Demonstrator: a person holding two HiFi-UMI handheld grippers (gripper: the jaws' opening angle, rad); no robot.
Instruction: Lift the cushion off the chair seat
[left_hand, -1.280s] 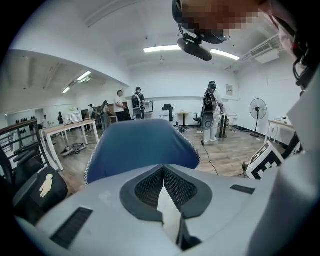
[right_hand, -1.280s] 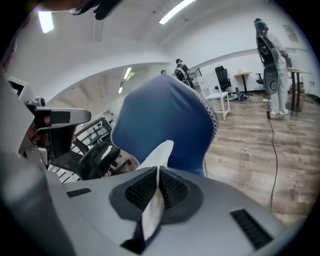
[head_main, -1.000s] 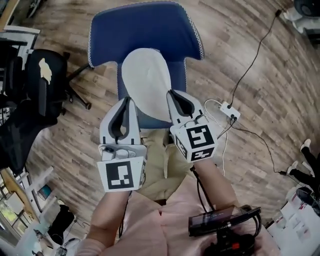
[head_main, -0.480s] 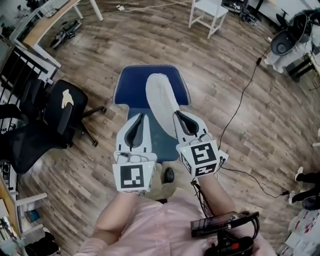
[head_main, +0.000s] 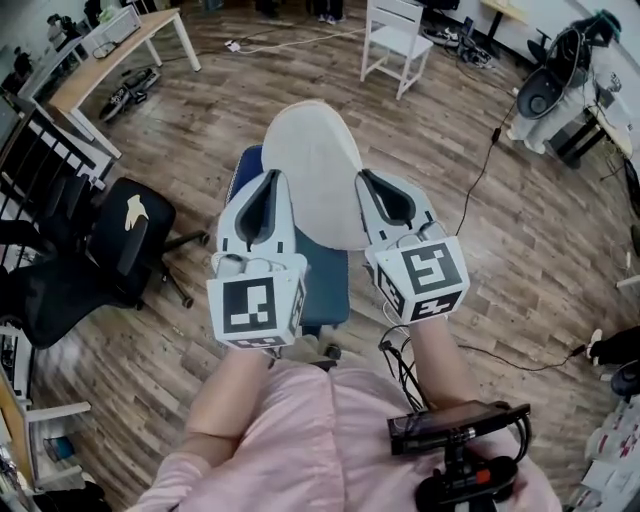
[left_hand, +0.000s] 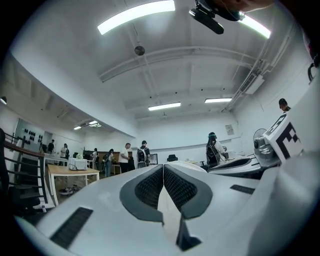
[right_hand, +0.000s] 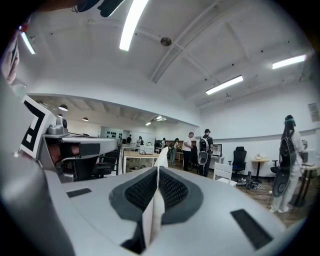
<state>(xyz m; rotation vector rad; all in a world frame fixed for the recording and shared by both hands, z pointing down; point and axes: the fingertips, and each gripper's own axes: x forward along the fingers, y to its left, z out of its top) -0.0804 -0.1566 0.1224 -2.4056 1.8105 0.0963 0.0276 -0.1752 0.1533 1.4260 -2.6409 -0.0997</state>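
Note:
In the head view a flat white cushion (head_main: 312, 170) hangs in the air above the blue chair seat (head_main: 322, 280), held level between both grippers. My left gripper (head_main: 268, 182) is shut on the cushion's left edge, and my right gripper (head_main: 372, 184) is shut on its right edge. The left gripper view shows the white edge (left_hand: 167, 212) pinched between the jaws. The right gripper view shows the thin white cushion edge (right_hand: 154, 212) clamped between the black pads (right_hand: 172, 192).
A black office chair (head_main: 110, 240) stands to the left, a wooden desk (head_main: 105, 65) at the far left, a white chair (head_main: 395, 40) far ahead. Cables (head_main: 480, 190) trail over the wood floor on the right. Several people stand at the room's far end (right_hand: 197, 150).
Both grippers have risen with the cushion, which has come up off the blue seat. The head view has tilted up and shows more of the room.

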